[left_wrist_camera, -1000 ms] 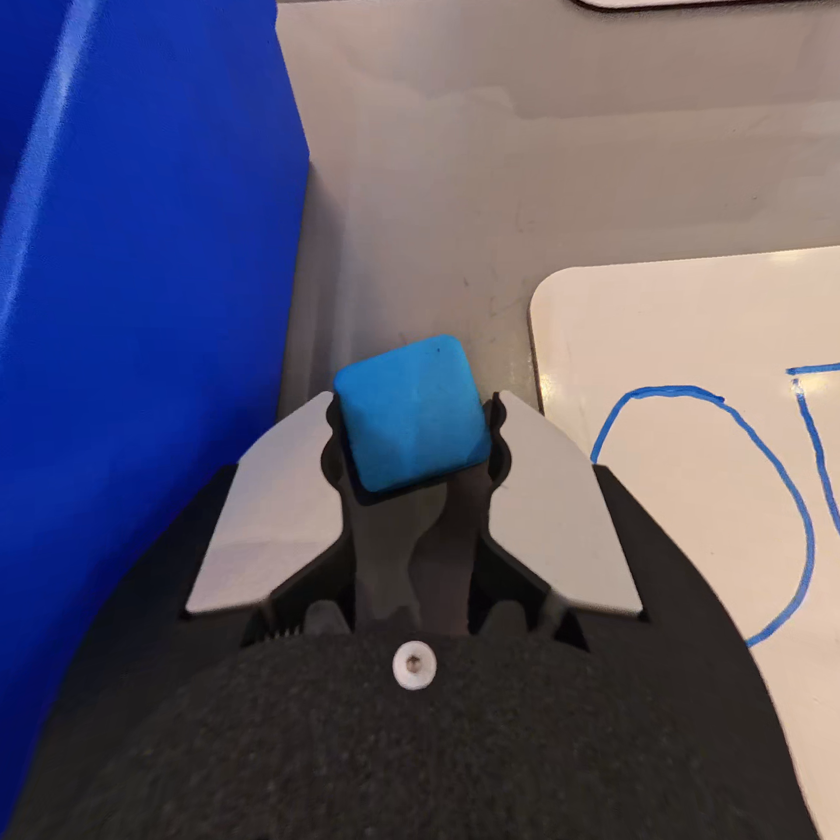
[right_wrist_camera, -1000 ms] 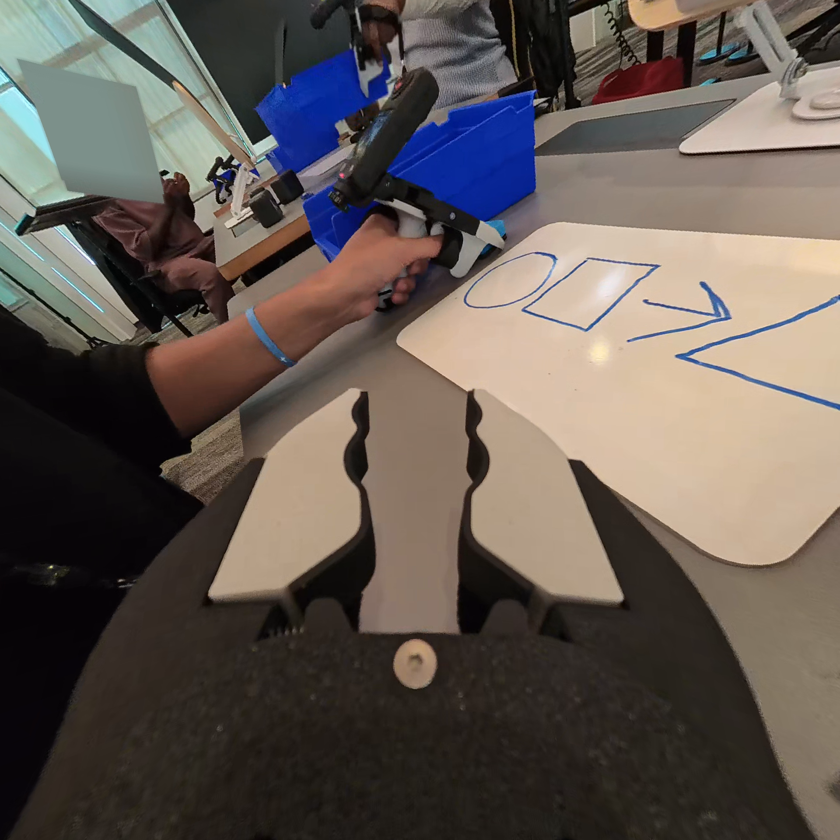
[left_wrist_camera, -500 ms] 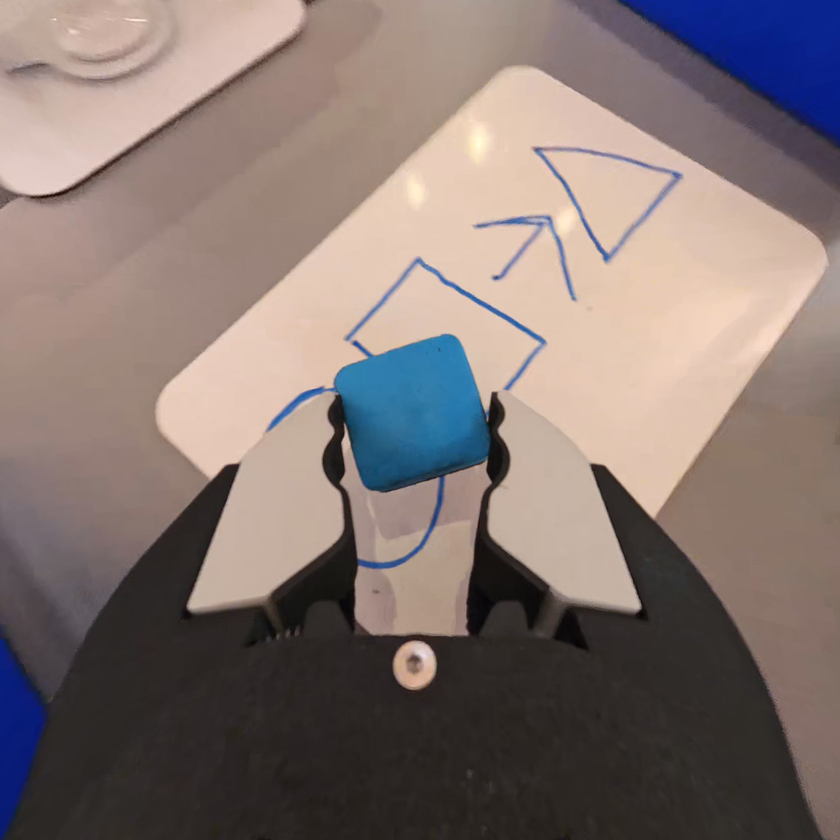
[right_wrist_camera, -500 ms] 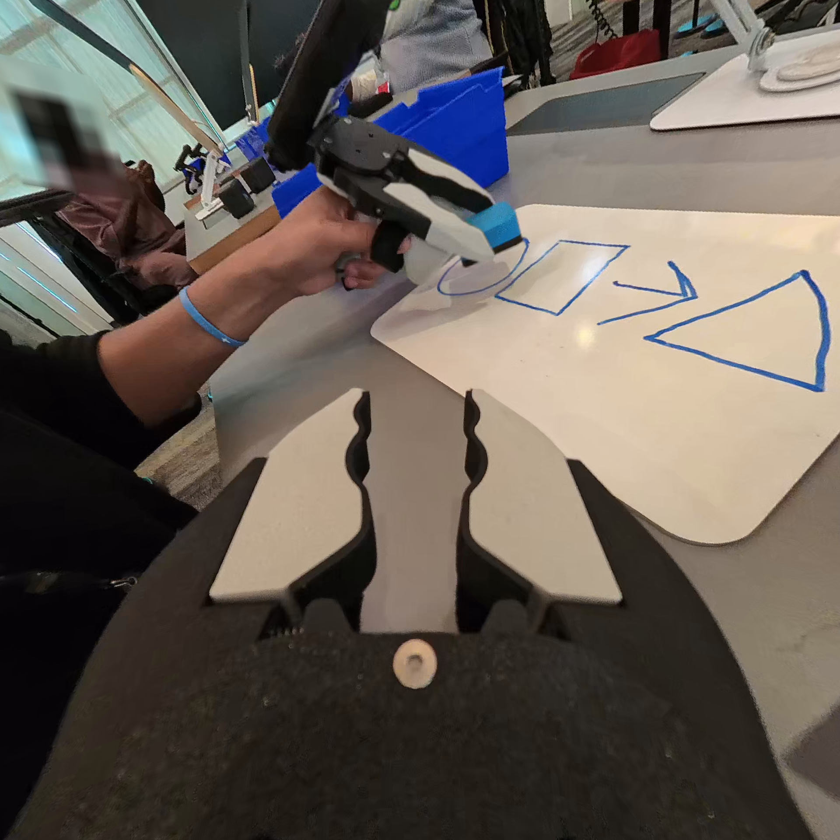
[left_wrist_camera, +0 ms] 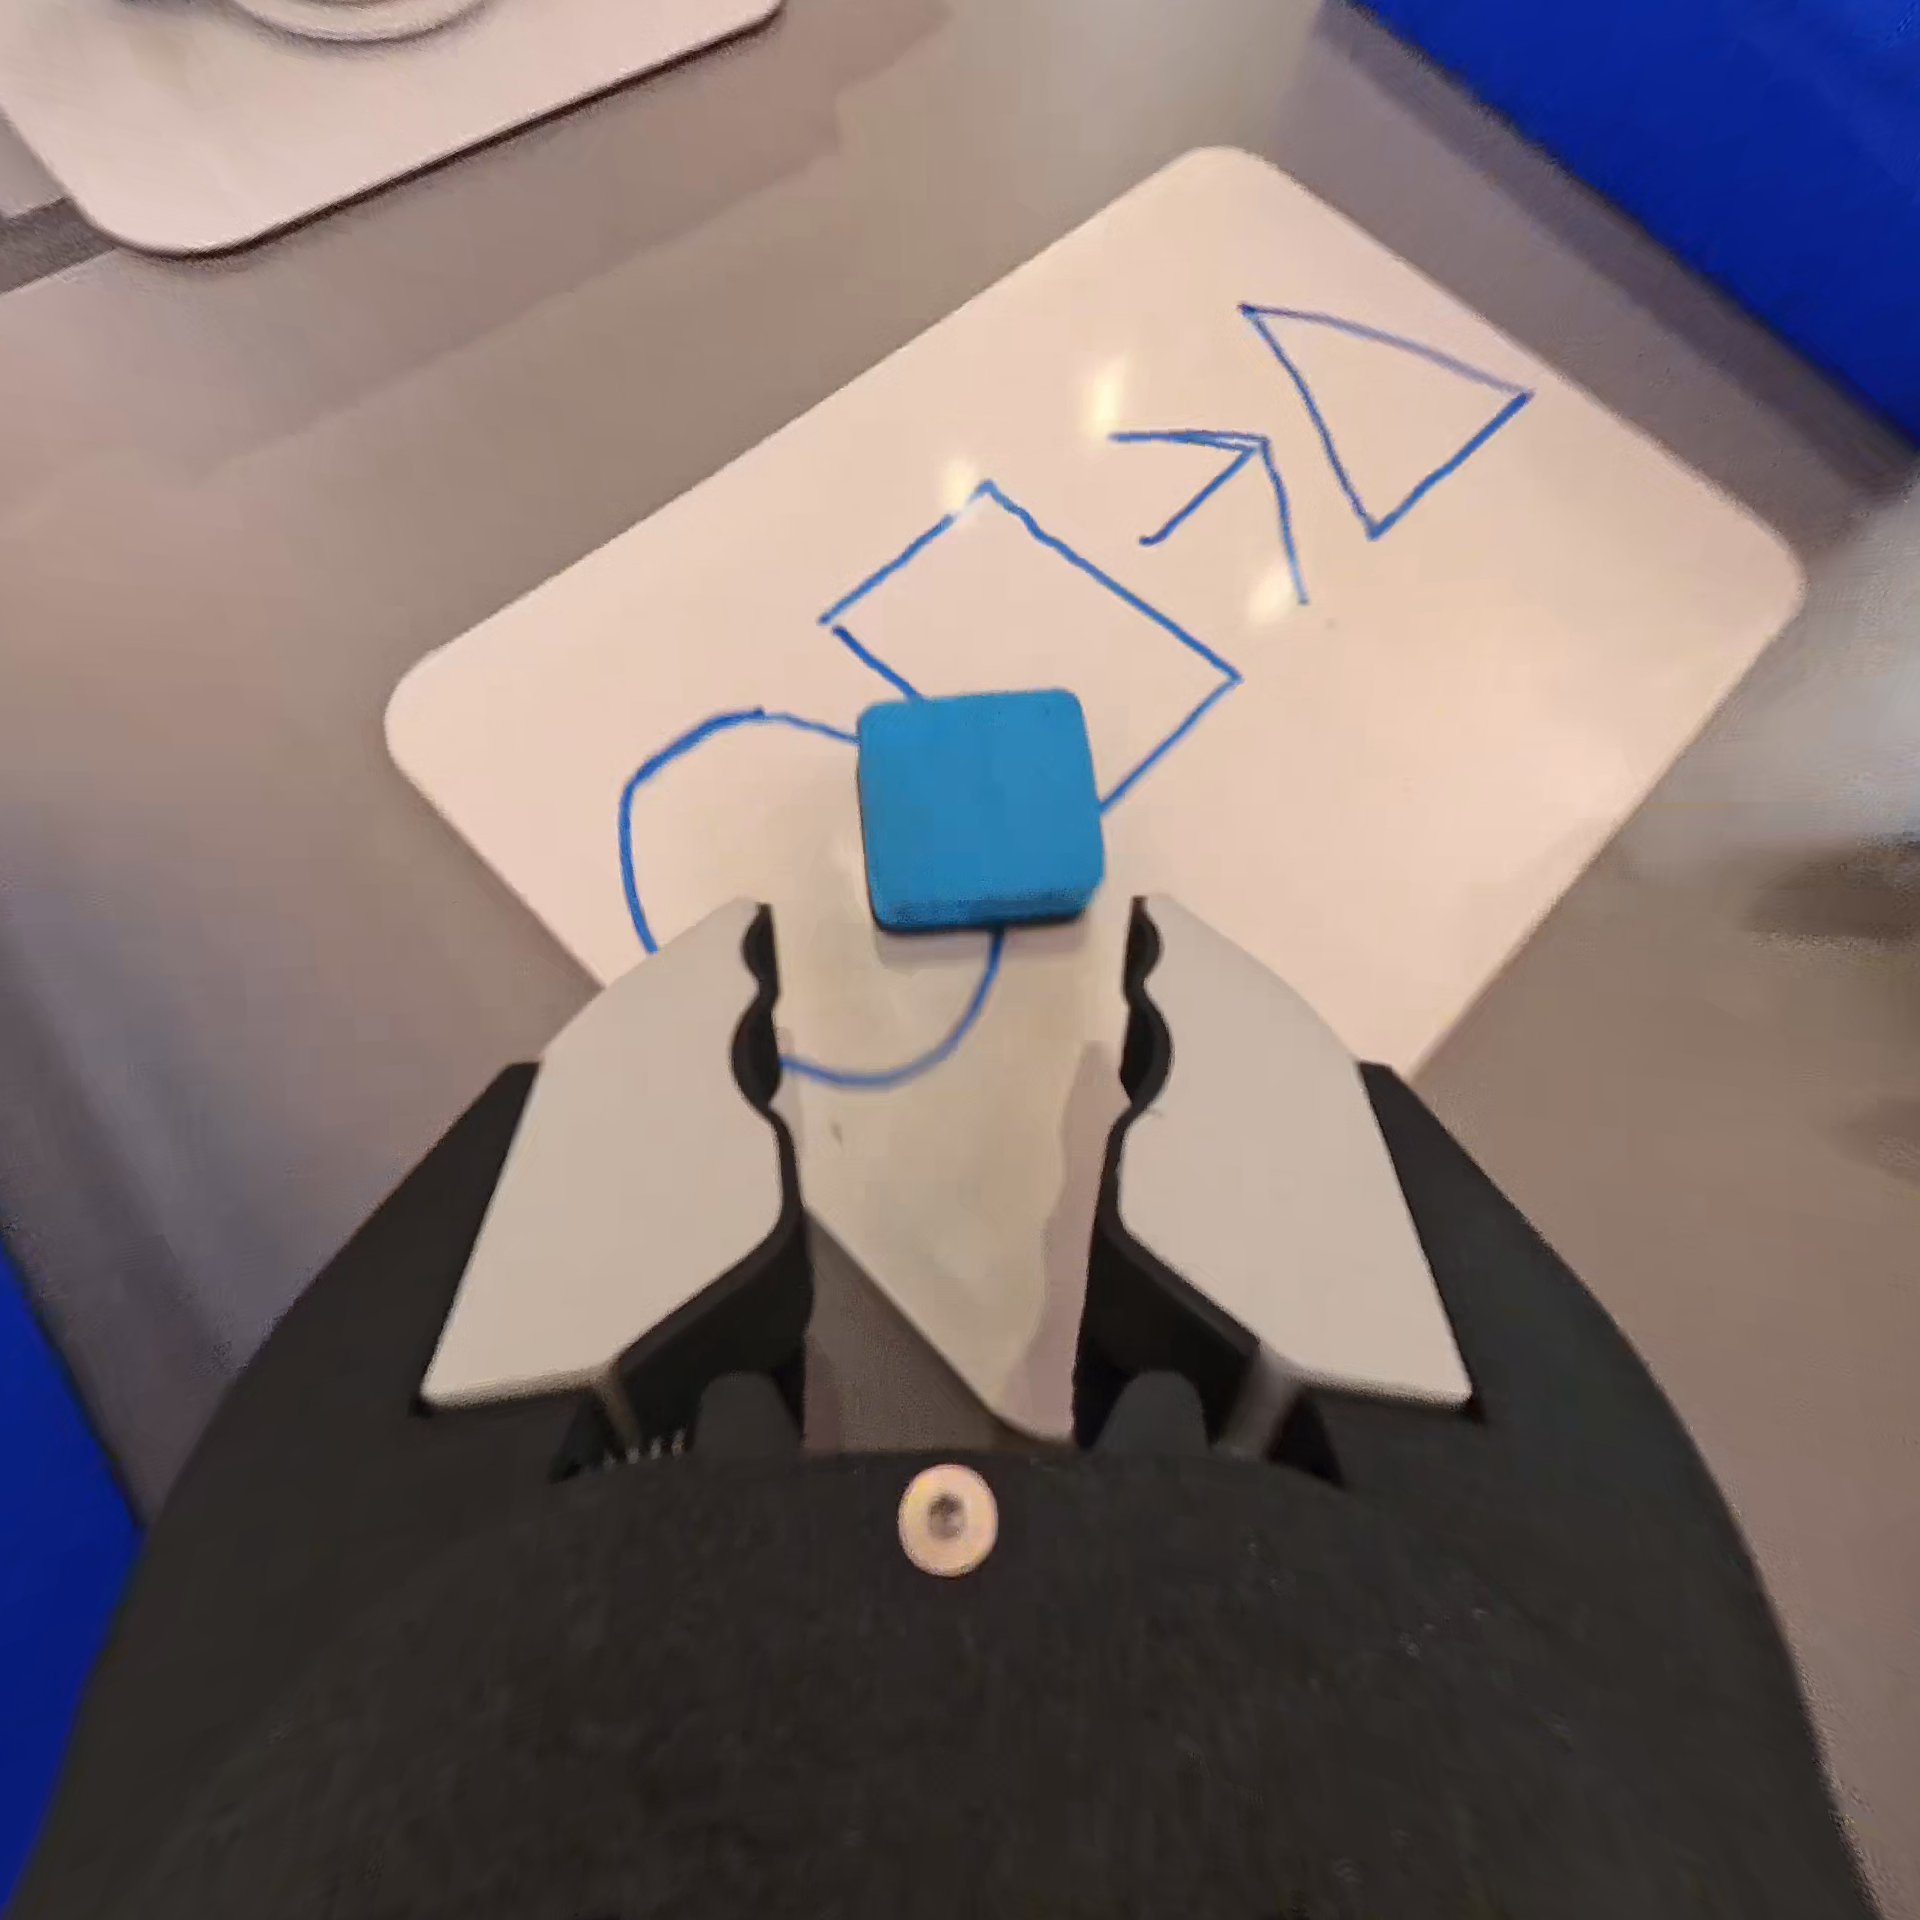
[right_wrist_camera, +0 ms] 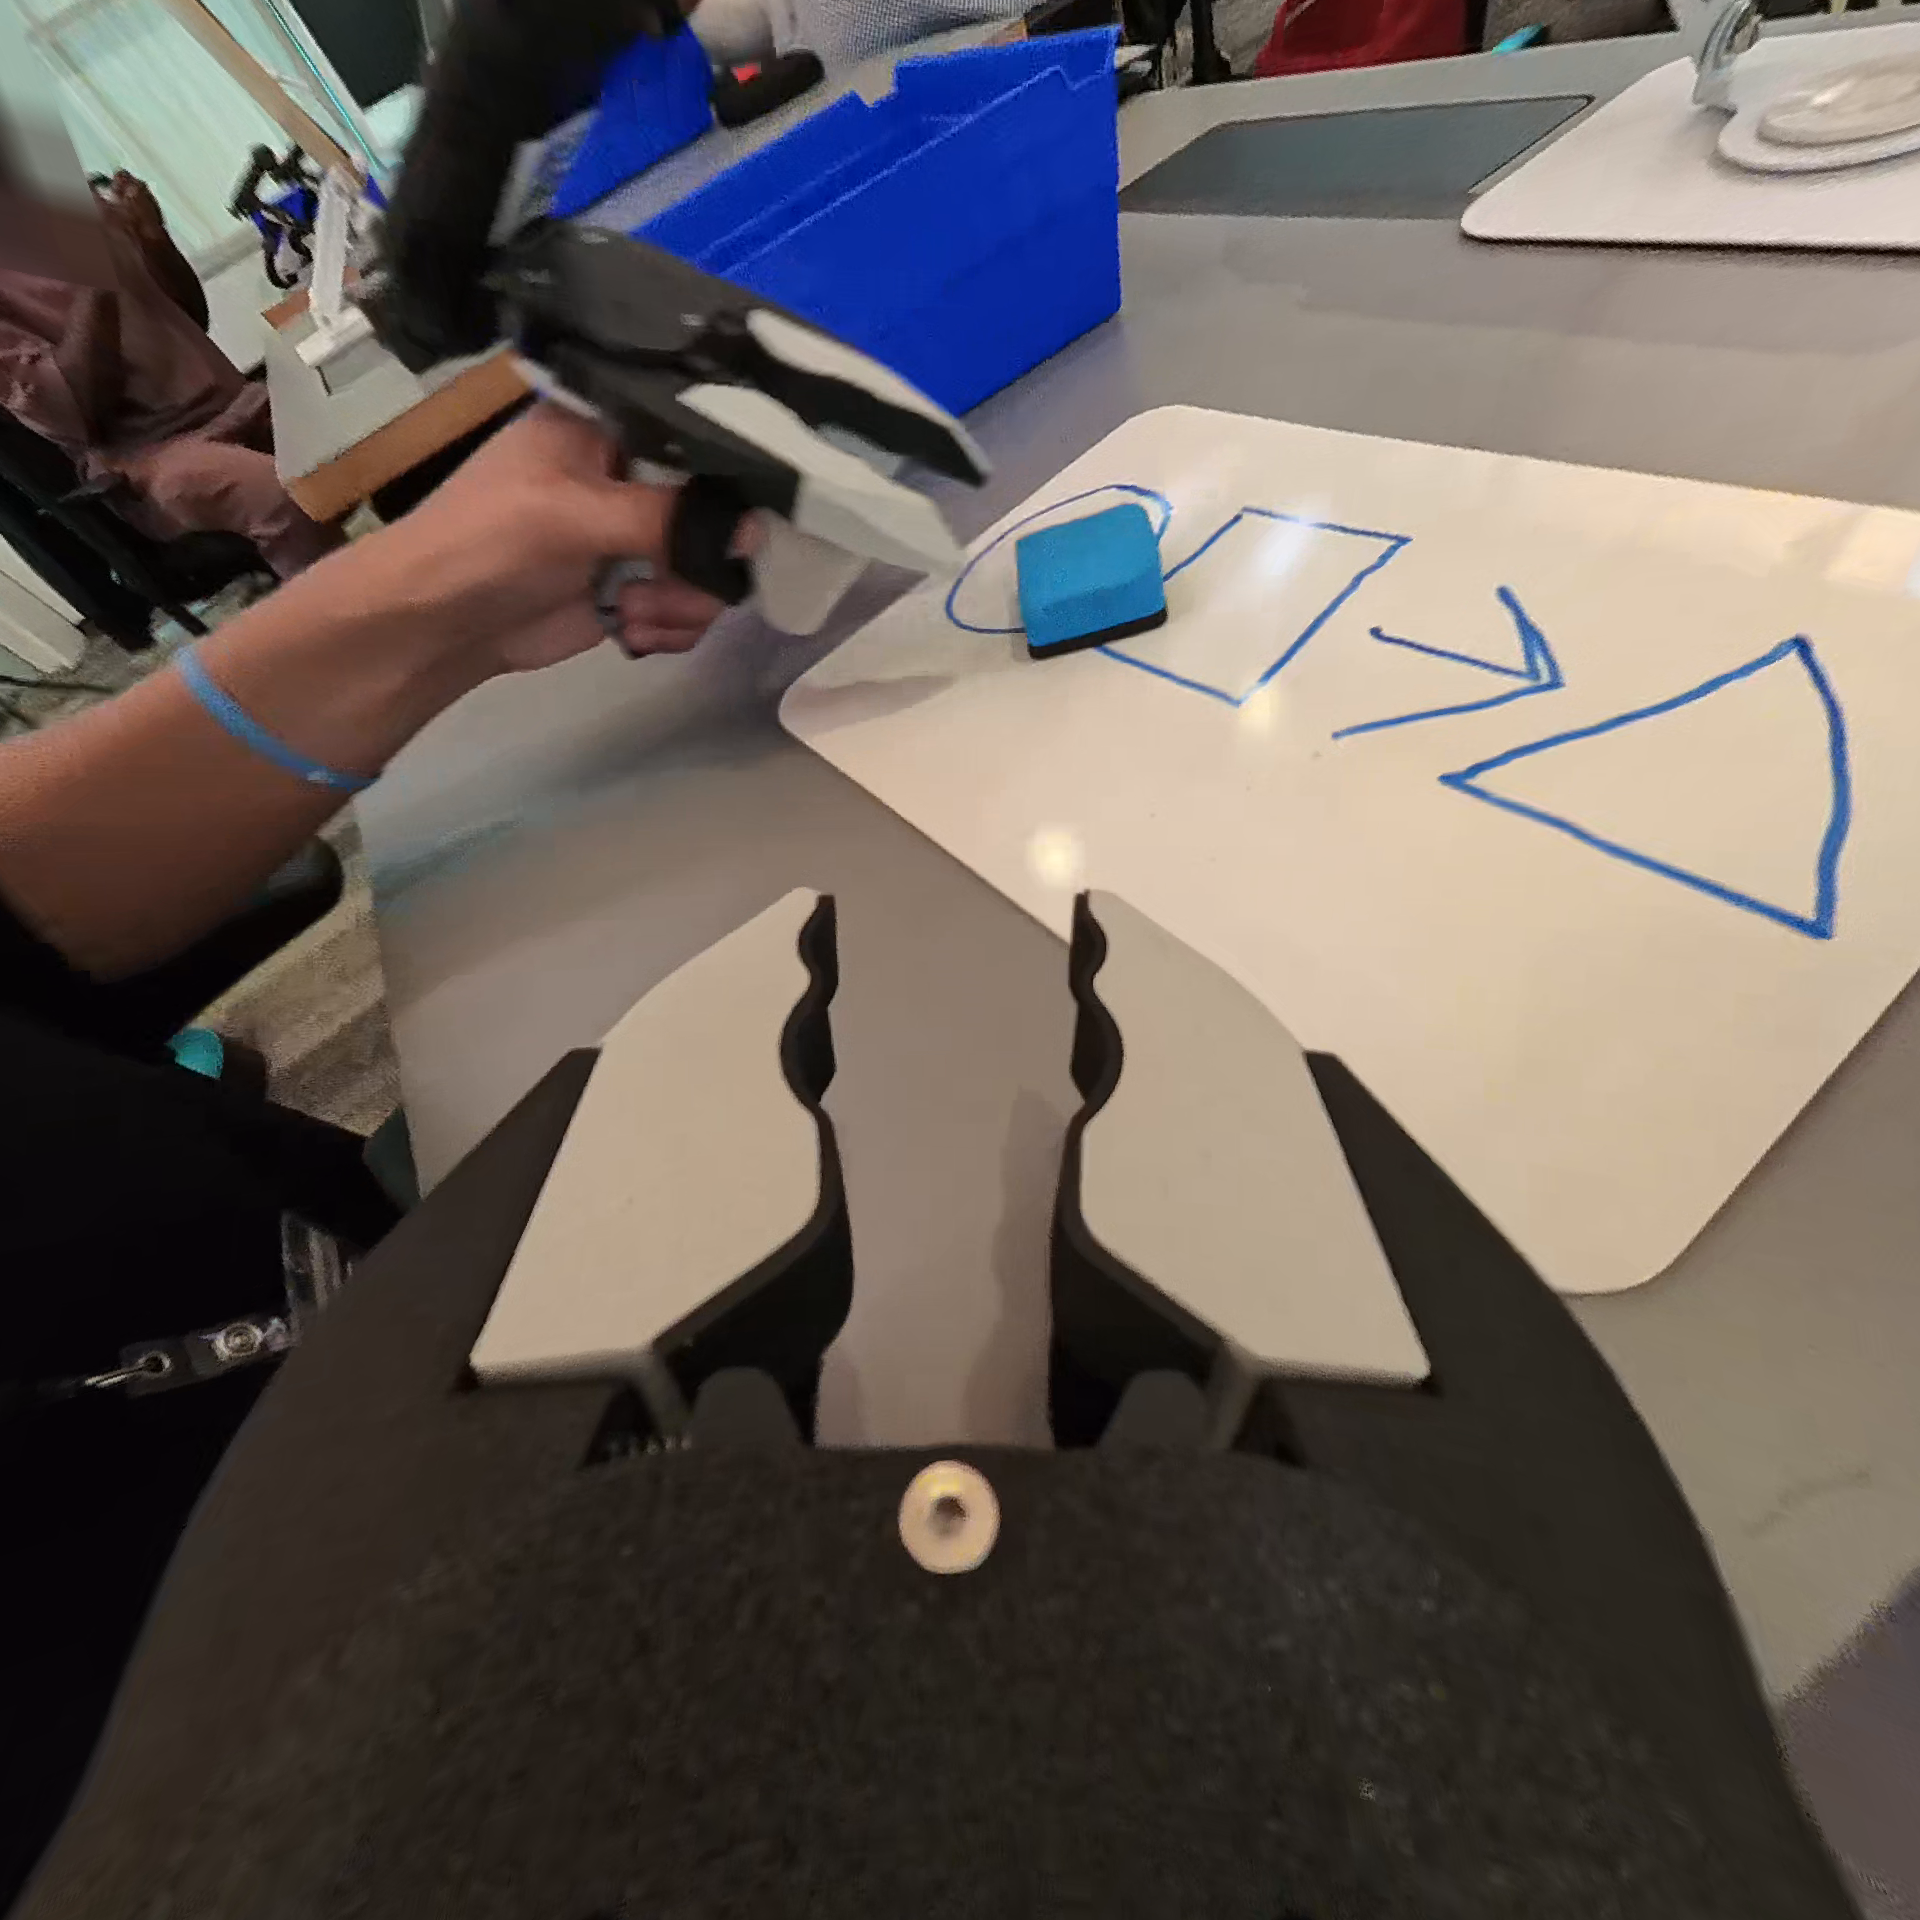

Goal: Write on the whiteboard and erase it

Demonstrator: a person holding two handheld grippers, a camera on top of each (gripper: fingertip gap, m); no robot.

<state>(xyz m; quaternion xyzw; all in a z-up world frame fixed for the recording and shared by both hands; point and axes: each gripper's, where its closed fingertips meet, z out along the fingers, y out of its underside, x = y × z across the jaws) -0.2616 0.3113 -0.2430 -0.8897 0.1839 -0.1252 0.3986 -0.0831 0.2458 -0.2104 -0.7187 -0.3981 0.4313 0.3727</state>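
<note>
A white whiteboard [left_wrist_camera: 1455, 727] lies on the grey table, also in the right wrist view [right_wrist_camera: 1351, 987]. Blue drawings cover it: a circle, a square, an arrow and a triangle. A blue eraser block [left_wrist_camera: 977, 808] lies flat on the board over the circle and square, also in the right wrist view [right_wrist_camera: 1089, 578]. My left gripper [left_wrist_camera: 951, 914] is open just behind the eraser, not touching it; it also shows in the right wrist view [right_wrist_camera: 935, 499], raised beside the block. My right gripper [right_wrist_camera: 951, 904] is open and empty over the table at the board's near corner.
A blue bin [right_wrist_camera: 914, 239] stands behind the board; its blue wall shows at the upper right of the left wrist view [left_wrist_camera: 1714, 156]. A white mat [left_wrist_camera: 312, 114] with a stand lies beyond, also in the right wrist view [right_wrist_camera: 1704, 177]. A person's forearm [right_wrist_camera: 260, 707] reaches in from the left.
My left gripper carried the blue eraser from beside the bin over the board, opened and let it go; the eraser now lies on the board. My right gripper stayed open and nearly still.
</note>
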